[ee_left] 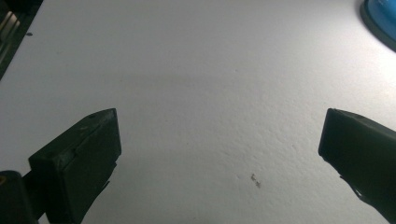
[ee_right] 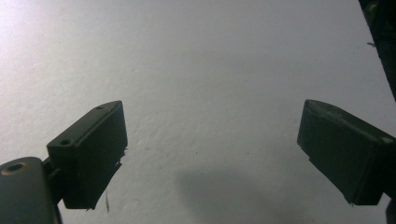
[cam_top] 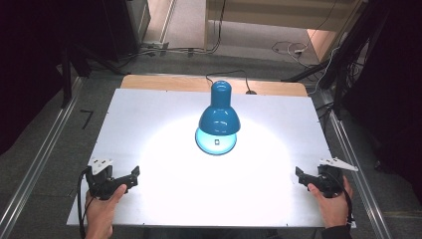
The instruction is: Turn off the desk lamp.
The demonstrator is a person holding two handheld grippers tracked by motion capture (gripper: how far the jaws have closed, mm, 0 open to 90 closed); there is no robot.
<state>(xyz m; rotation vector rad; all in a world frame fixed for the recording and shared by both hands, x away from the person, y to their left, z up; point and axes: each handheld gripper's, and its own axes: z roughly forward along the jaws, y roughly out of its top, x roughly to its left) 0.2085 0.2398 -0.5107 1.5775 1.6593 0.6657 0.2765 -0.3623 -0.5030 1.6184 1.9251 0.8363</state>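
Note:
A blue desk lamp [cam_top: 219, 117] stands lit in the middle of the white board [cam_top: 159, 114], its shade pointing down over its round base [cam_top: 215, 143]. My left gripper [cam_top: 133, 177] rests near the board's front left corner, held by a hand. Its jaws stand wide open with bare board between them [ee_left: 219, 126], and the lamp base's [ee_left: 380, 18] edge shows at the top right of that view. My right gripper [cam_top: 300, 177] sits near the front right corner, also held by a hand, open with nothing between its fingers [ee_right: 212, 114].
The lamp's black cable [cam_top: 234, 74] runs off the board's far edge. Metal rails [cam_top: 45, 154] run along both sides of the table. Cables lie on the floor [cam_top: 288, 47] beyond the table. The dark strip [ee_right: 380, 42] beside the board shows at the upper right of the right gripper view.

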